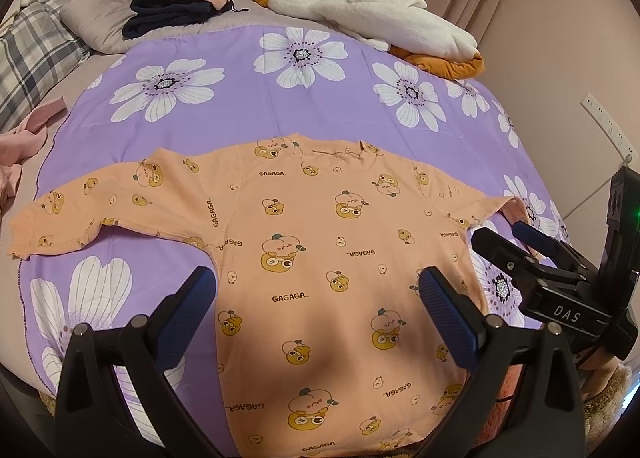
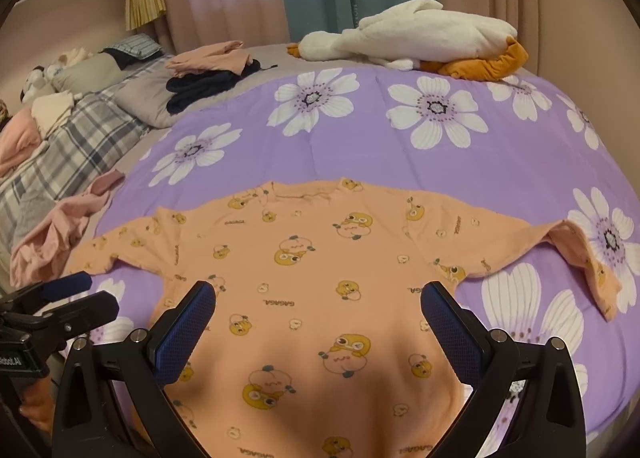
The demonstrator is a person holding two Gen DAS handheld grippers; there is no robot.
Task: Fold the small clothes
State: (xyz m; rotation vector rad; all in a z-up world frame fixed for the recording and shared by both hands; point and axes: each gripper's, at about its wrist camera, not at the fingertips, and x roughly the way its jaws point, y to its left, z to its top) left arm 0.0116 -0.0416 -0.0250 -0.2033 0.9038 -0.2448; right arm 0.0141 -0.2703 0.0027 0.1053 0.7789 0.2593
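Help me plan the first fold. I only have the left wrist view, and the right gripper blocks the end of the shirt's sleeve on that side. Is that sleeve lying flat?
Observer: Not quite. The sleeve stretches outward, but its cuff end bends back toward the near edge.
Operator: Is the right gripper holding any of it?
Observer: No. The right gripper is open, with nothing between its fingers, facing the shirt.
Operator: Anything near the other sleeve?
Observer: A crumpled pink garment, cut off in your view, lies heaped just beside that sleeve's end.
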